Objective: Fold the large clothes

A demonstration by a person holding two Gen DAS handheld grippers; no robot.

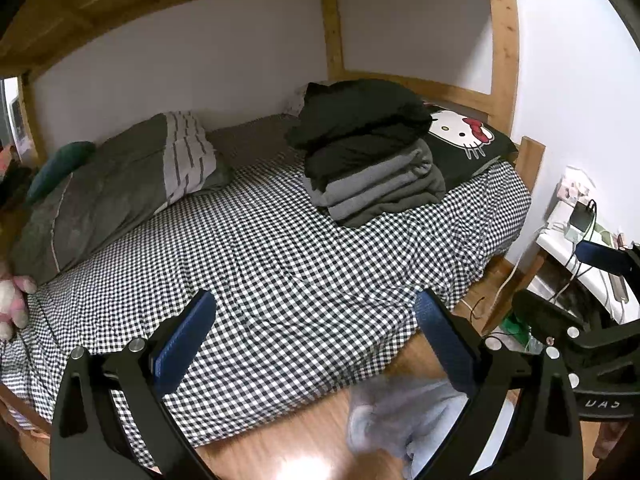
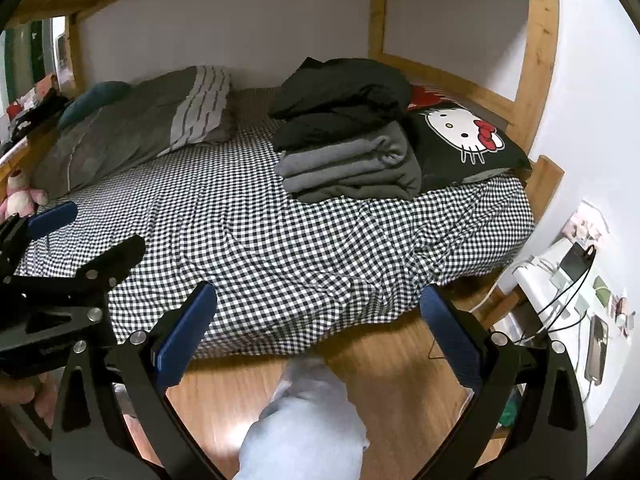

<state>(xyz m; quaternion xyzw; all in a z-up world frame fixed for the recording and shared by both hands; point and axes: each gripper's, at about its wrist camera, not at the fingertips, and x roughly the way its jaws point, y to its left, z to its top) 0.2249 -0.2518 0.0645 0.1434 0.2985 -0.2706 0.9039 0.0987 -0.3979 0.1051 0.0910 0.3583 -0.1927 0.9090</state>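
Checkered black-and-white sheet covers the bed (image 1: pixel 280 264) ahead of both my hand-held grippers. Left hand-held gripper (image 1: pixel 316 320) is spread wide, nothing between its blue pads (image 1: pixel 184 340); same for the right hand-held gripper (image 2: pixel 318 312), released and empty.

Folded clothes stack (image 1: pixel 372 156) sits ahead and slightly right of the left hand-held gripper, well apart from it, on the far right part of the bed: black pieces on top, grey ones underneath. From the right wrist view the same stack (image 2: pixel 348 136) is ahead, roughly centred. It touches the black cat-face pillow (image 1: pixel 468 140) just to its right.

Far left of both grippers: grey quilt with striped white panel (image 1: pixel 120 188), a dark teal cushion (image 1: pixel 60 164) lying against it, pink-white plush toy (image 1: pixel 12 300) at the bed's left edge.

Below and near, between the fingers: wooden floor (image 1: pixel 280 440) and a blurred pale grey-blue cloth-like thing (image 2: pixel 304 428), cannot tell whether it is a garment or the person's leg.

Right of the grippers: white desk (image 2: pixel 560 296) with cables, a phone (image 2: pixel 596 352) and small clutter. Wooden bunk frame (image 1: pixel 504 40) overhead and at the right. The right hand-held gripper shows at the right edge of the left view, the left one at the left edge of the right view.
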